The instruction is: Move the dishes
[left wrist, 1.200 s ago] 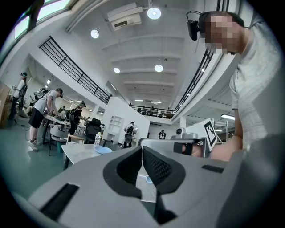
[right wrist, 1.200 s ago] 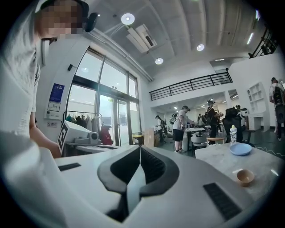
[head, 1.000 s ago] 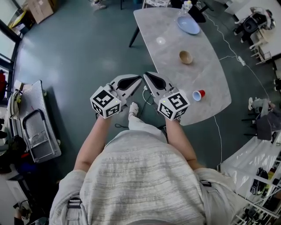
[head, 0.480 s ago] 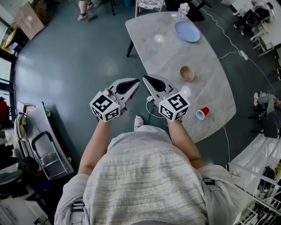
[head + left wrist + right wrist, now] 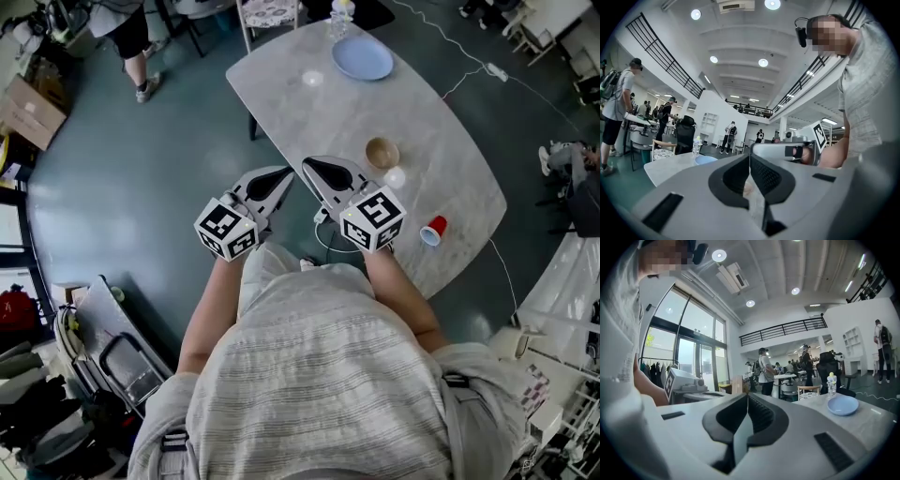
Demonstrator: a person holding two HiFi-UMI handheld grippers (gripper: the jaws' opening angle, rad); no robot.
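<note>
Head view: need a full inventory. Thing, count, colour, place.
table: 1, grey marble, ahead of the person
plate: 1, light blue, far end of the table
bowl: 1, tan, mid-table
cup: 1, red, near the table's right edge
bottle: 1, clear, yellow cap, beyond the plate
chair: 1, pale seat, at the table's far end
cardboard box: 1, brown, floor at far left
left hand-held gripper: 1, grey-white, shut, empty
right hand-held gripper: 1, grey-white, shut, empty
</note>
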